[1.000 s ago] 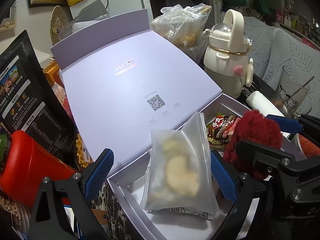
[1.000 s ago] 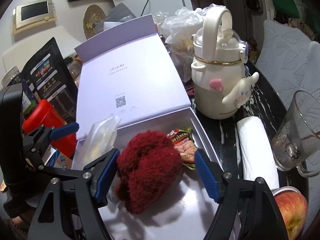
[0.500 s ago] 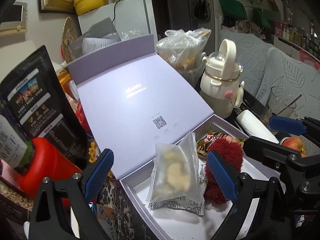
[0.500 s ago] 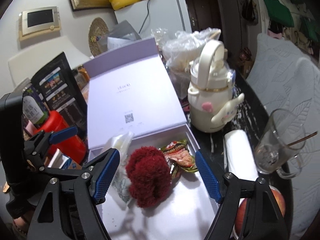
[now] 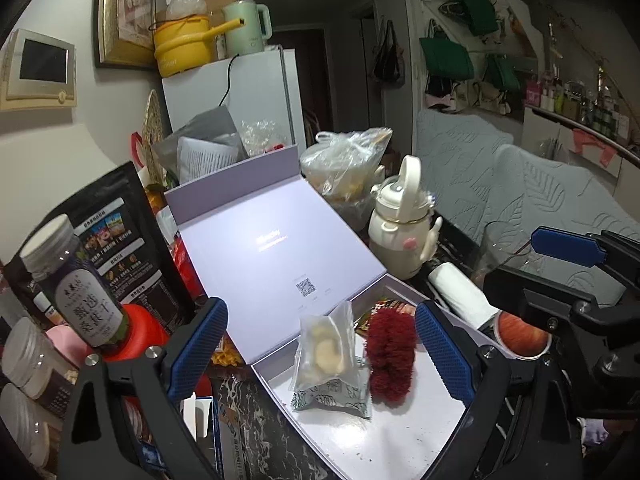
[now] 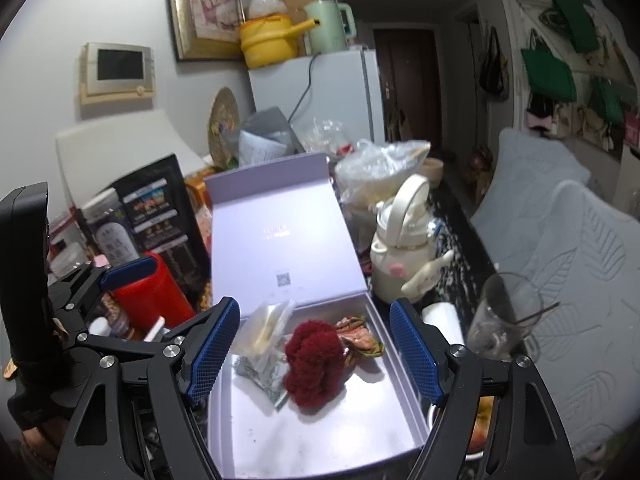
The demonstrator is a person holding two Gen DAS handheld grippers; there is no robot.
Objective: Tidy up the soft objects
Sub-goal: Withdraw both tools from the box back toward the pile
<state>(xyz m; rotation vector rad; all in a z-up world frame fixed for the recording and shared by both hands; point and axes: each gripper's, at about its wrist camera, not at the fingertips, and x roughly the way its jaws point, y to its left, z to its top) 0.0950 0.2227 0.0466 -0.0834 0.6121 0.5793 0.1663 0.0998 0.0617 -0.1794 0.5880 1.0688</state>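
Both hand-held grippers hang above the open box with jaws apart and nothing between their pads. Left hand-held gripper (image 5: 320, 356) frames the pouch (image 5: 326, 350) and the red pompom (image 5: 390, 354) from above without touching them; the right hand-held gripper (image 6: 316, 354) sits over the same corner of the box (image 6: 304, 432), its blue pads clear of everything (its far pad also shows at the right edge of the left view).

The pouch, frosted plastic with pale slices inside, leans on a small patterned packet (image 5: 332, 396) near the box's hinge side. Just beside it, touching or nearly so, the pompom lies on the white floor of the box. Behind the pompom a red-and-green snack wrapper (image 6: 358, 330) rests against the back wall. The lavender lid (image 6: 280, 232) stands tilted back, a QR code printed low on its inner face.

On the dark marbled tabletop (image 5: 256, 432) beside the box stand a cream bottle (image 6: 404, 256), a white roll (image 5: 462, 296), a glass (image 6: 504, 316) and an apple (image 5: 520, 334). On the other side are a red container (image 6: 152, 300) and a black bag (image 5: 120, 240).
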